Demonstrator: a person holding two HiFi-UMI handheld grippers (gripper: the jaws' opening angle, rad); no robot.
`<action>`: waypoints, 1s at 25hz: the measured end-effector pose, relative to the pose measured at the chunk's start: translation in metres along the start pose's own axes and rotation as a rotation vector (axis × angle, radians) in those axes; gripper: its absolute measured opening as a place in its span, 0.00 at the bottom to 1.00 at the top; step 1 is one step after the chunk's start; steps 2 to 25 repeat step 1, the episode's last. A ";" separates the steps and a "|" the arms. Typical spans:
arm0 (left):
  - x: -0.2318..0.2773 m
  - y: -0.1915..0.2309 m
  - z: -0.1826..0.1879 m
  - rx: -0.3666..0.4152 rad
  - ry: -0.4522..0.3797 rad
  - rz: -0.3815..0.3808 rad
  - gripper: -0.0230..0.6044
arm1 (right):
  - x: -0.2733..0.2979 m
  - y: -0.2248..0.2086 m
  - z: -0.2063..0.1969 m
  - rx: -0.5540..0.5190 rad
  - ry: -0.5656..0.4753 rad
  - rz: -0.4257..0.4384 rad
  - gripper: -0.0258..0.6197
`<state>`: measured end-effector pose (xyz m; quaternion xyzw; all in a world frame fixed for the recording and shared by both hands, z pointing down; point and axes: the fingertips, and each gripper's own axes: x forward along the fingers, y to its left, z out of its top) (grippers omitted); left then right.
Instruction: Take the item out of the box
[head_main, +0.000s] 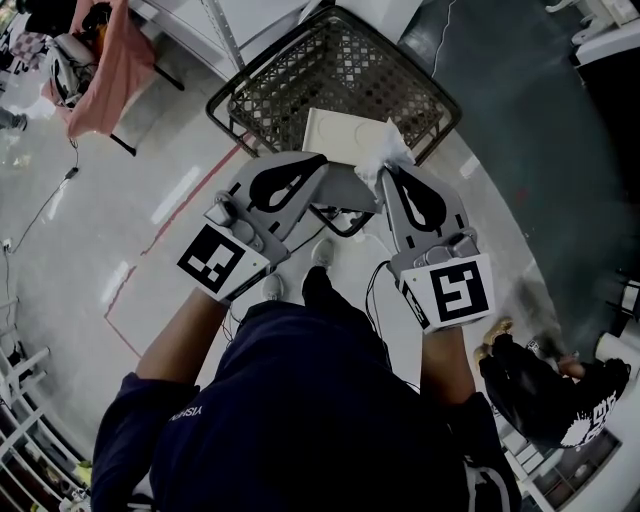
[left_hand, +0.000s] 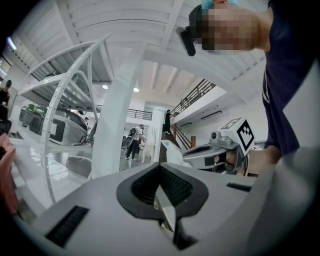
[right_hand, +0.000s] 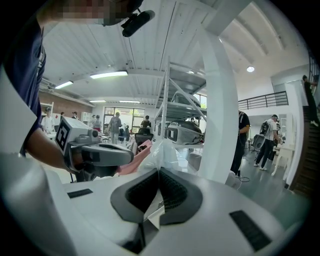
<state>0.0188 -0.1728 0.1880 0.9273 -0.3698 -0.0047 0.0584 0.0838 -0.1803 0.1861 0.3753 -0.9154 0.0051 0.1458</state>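
A flat white box (head_main: 343, 133) hangs over the wire basket (head_main: 262, 95), and its grey near flap (head_main: 345, 186) spans the gap between my two grippers. My left gripper (head_main: 322, 160) is shut on a thin pale edge of the box (left_hand: 165, 209), which shows between its dark pads (left_hand: 145, 186). The right gripper (head_main: 385, 172) is shut on a crumpled clear plastic bag (head_main: 388, 150) at the box's right corner. In the right gripper view the bag (right_hand: 162, 149) billows up out of the closed pads (right_hand: 175, 192). What the bag holds is hidden.
The black wire basket stands on the pale floor just ahead of the person's shoes (head_main: 322, 250). A pink cloth (head_main: 108, 62) hangs at far left. Another person's dark shoes (head_main: 545, 390) are at lower right. A white post (right_hand: 221, 115) rises close by.
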 end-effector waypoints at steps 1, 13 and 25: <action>0.000 -0.001 -0.001 0.000 0.001 0.001 0.05 | -0.001 0.000 -0.001 0.000 0.001 0.002 0.08; 0.000 -0.001 -0.001 0.000 0.001 0.001 0.05 | -0.001 0.000 -0.001 0.000 0.001 0.002 0.08; 0.000 -0.001 -0.001 0.000 0.001 0.001 0.05 | -0.001 0.000 -0.001 0.000 0.001 0.002 0.08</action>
